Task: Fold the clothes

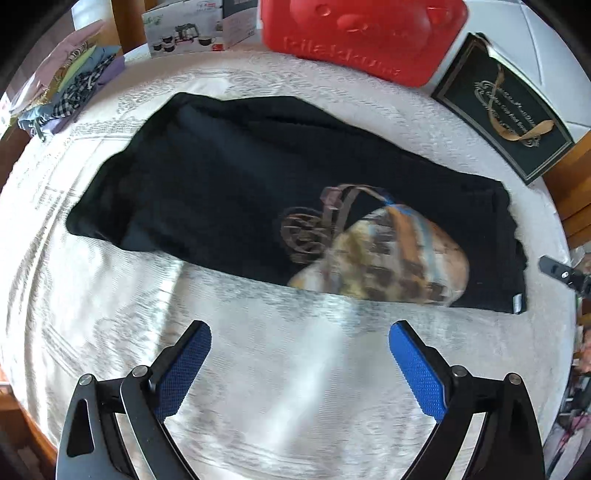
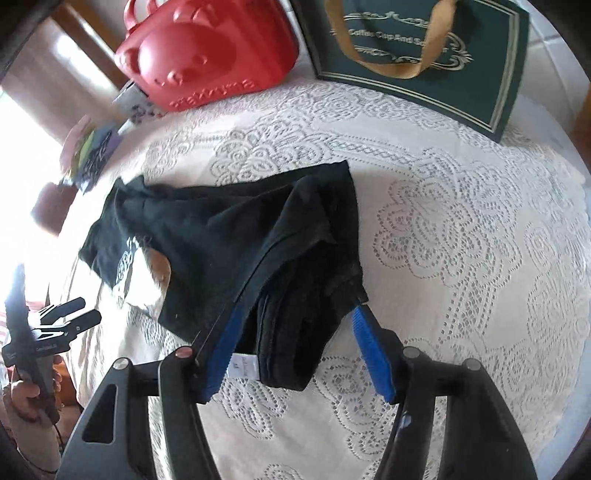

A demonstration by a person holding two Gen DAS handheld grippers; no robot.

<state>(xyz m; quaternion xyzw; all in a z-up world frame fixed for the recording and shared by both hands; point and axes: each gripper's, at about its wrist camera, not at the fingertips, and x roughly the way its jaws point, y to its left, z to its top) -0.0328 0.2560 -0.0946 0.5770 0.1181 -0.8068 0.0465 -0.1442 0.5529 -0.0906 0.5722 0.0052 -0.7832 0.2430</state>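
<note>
A black T-shirt (image 1: 229, 192) with a brown and orange print (image 1: 380, 258) lies folded lengthwise on the white lace tablecloth (image 1: 258, 369). My left gripper (image 1: 299, 332) is open and empty, hovering above the cloth just short of the shirt's near edge. In the right wrist view the shirt (image 2: 221, 240) has its end between my right gripper's (image 2: 295, 314) blue pads (image 2: 373, 354). The jaws stand wide apart around the bunched fabric and its white label (image 2: 245, 365), not pinching it. The left gripper (image 2: 70, 317) shows at the far left, held in a hand.
A red plastic case (image 1: 362, 33) and a dark green gift box with a gold ribbon (image 1: 506, 110) stand at the table's far side. A stack of folded clothes (image 1: 66, 85) lies far left, next to a printed carton (image 1: 184, 29). Wooden table edges show at both sides.
</note>
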